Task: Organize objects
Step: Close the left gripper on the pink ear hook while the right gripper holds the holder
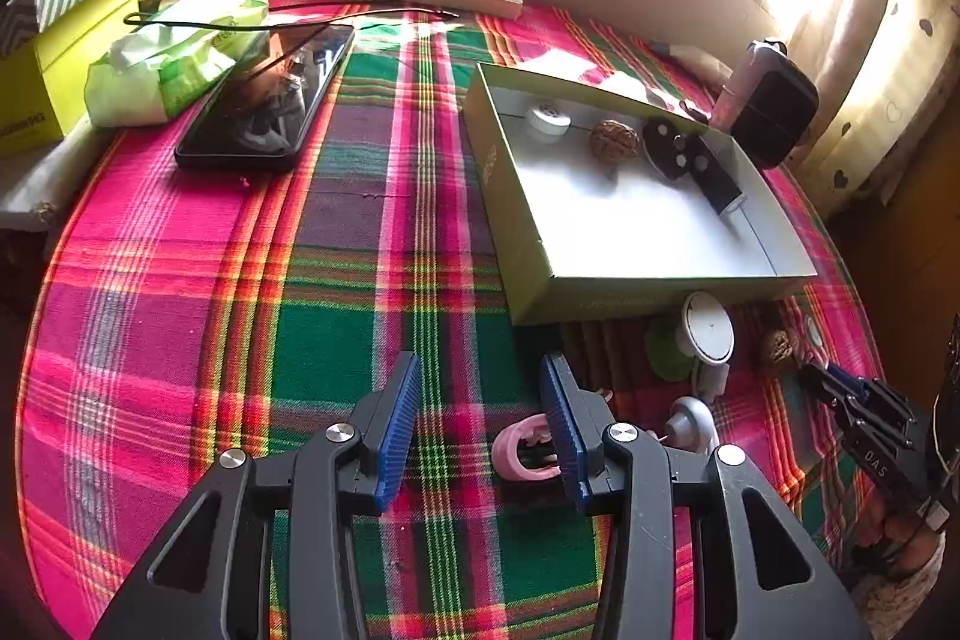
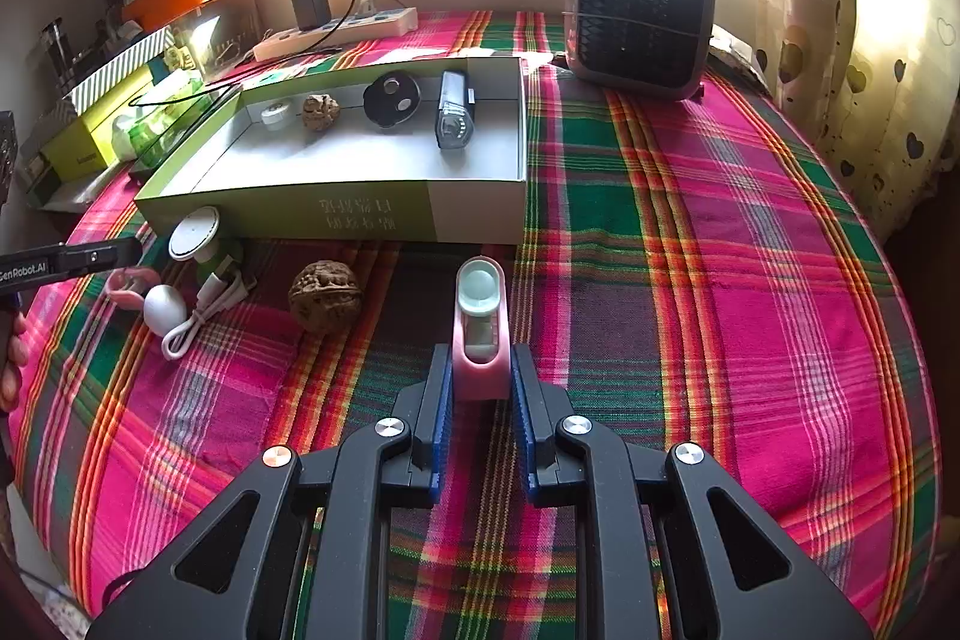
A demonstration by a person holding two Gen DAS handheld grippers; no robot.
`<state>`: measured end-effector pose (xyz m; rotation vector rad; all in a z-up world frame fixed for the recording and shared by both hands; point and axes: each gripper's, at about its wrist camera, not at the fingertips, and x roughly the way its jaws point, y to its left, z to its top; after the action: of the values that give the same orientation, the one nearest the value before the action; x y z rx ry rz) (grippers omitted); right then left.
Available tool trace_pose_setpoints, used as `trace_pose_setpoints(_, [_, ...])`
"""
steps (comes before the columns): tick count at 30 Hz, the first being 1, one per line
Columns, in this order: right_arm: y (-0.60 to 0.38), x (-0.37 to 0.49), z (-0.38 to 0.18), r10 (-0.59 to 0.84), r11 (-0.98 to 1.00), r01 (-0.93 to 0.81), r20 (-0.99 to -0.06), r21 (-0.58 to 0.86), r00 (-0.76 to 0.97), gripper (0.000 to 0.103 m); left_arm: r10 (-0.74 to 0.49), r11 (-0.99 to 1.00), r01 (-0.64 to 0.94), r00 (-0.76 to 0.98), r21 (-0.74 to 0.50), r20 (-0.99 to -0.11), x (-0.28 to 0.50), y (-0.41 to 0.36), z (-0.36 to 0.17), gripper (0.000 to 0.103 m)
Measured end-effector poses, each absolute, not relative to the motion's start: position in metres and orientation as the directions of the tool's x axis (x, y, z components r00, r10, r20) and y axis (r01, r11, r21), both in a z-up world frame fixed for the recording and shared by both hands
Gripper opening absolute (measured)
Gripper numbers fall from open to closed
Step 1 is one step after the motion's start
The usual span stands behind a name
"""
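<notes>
Right gripper point(image 2: 479, 391) clamped on a pink device point(image 2: 482, 334) with a pale round cap, pads pressing its lower sides, held just above the plaid tablecloth point(image 2: 720, 232). Left gripper point(image 1: 480, 424) spread wide over bare cloth — nothing between the pads, a pink clip point(image 1: 523, 451) just outside the right-hand finger. Nearby on the cloth: a walnut point(image 2: 324, 296), a white egg-shaped item with a coiled cable point(image 2: 165, 307), and a white round disc point(image 2: 193, 232) leaning against the front wall of the green box point(image 2: 288, 214). Inside the box, in a row along the far wall (all apart): small white cap point(image 2: 276, 113), second walnut point(image 2: 320, 111), black round piece point(image 2: 391, 99), dark oblong gadget point(image 2: 454, 118). Behind the box — a small heater point(image 2: 639, 19), a power strip point(image 2: 336, 31); off to the side, a tablet point(image 1: 267, 100) and a wipes pack point(image 1: 174, 52).
</notes>
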<state>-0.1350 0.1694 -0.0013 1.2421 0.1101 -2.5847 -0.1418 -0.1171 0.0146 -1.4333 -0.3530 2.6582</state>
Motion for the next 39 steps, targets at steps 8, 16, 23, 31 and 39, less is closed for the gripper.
trace_pose_setpoints(8, [0.169,-0.135,-0.001,-0.209,-0.96,0.274,-0.776,0.048,-0.596,0.019,0.25,-0.959,-0.024,-0.536,-0.282,-0.806,-0.121,-0.112,0.017,0.04])
trace_pose_setpoints(16, [0.169,-0.135,-0.001,-0.208,-0.96,0.275,-0.776,0.047,-0.596,0.019,0.304,-0.95,-0.109,-0.543,-0.293,-0.783,-0.103,-0.102,0.025,0.04])
trace_pose_setpoints(23, [0.165,-0.134,-0.001,-0.227,-0.953,0.3,-0.776,0.05,-0.589,0.033,0.326,-0.945,-0.201,-0.519,-0.258,-0.79,-0.096,-0.089,0.021,0.04])
trace_pose_setpoints(31, [0.154,-0.136,-0.002,-0.216,-0.945,0.326,-0.783,0.017,-0.584,0.05,0.301,-0.948,-0.248,-0.507,-0.198,-0.808,-0.098,-0.076,0.017,0.04])
trace_pose_setpoints(39, [0.158,-0.144,-0.002,-0.19,-0.955,0.296,-0.784,0.009,-0.591,0.05,0.277,-0.952,-0.264,-0.52,-0.156,-0.808,-0.101,-0.07,0.015,0.04])
